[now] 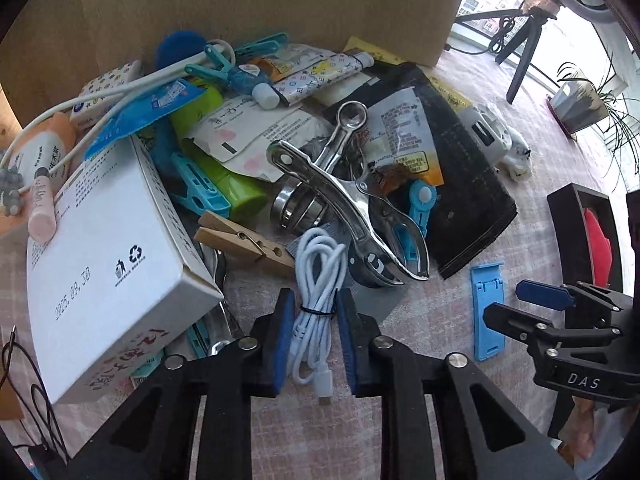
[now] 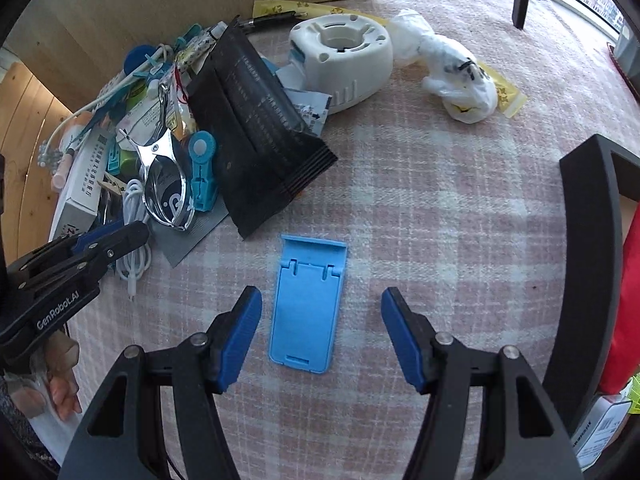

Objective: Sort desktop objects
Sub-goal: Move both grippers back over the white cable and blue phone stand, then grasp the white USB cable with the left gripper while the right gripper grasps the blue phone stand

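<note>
My left gripper (image 1: 314, 318) is shut on a coiled white USB cable (image 1: 316, 276) at the near edge of a pile of desk clutter; it also shows in the right wrist view (image 2: 134, 236). My right gripper (image 2: 322, 320) is open, its fingers on either side of a flat light-blue phone stand (image 2: 308, 304) lying on the pink plaid cloth, not touching it. The stand also shows in the left wrist view (image 1: 486, 312), next to the right gripper (image 1: 516, 300).
The pile holds a large steel clip (image 1: 348, 200), a wooden clothespin (image 1: 248, 244), a white carton (image 1: 108, 264), a black pouch (image 2: 256, 136), blue clips and tubes. A white round device (image 2: 344, 56) and plastic bag (image 2: 452, 76) lie behind. A black tray (image 2: 588, 248) stands right; a cardboard box (image 1: 260, 4) behind.
</note>
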The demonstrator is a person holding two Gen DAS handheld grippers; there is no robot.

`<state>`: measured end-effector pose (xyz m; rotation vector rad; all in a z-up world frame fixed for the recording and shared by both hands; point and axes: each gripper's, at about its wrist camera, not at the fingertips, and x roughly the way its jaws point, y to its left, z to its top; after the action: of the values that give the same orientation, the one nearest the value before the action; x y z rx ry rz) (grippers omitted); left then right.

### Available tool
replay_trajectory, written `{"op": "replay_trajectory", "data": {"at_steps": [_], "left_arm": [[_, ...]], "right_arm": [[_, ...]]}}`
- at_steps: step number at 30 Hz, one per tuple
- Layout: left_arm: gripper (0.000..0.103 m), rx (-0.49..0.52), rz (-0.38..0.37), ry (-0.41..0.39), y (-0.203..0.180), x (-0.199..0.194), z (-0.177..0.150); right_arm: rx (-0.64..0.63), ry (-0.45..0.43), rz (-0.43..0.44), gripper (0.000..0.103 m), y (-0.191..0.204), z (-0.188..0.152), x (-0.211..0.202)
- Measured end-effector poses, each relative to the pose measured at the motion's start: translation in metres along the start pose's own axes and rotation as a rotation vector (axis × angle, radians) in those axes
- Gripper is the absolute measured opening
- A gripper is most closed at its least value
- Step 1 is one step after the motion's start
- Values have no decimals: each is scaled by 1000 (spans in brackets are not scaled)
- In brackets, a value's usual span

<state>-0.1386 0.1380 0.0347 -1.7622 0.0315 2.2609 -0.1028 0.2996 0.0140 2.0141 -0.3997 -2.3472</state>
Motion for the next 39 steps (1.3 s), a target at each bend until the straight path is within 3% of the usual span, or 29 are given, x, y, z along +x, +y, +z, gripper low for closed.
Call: {"op": "replay_trajectory", "data": {"at_steps": [7, 11, 14, 19, 27, 34, 39], "left_arm": [[18, -10, -24, -3, -3, -1, -17], [18, -12, -31, -8, -8, 0, -30], [18, -43, -52, -12, -8, -1, -40], [18, -84, -54, -44, -14, -1, -60], [18, -121, -79, -70, -27, -6, -74], [17, -120, -97, -103, -45, -12, -78], [17, -100, -144, -113, -72, -17, -76]], "right_arm": [[-44, 6, -114, 62, 22, 4, 8], [-142, 29, -199, 62, 39, 1, 13], [-158, 25, -186, 59, 39, 0, 11], [-169, 3, -181, 35, 31, -4, 2], [-109, -40, -78, 36, 7, -24, -16], [-23, -151, -26, 35, -26, -64, -50], [81, -252, 28, 35, -84, -102, -89]]}}
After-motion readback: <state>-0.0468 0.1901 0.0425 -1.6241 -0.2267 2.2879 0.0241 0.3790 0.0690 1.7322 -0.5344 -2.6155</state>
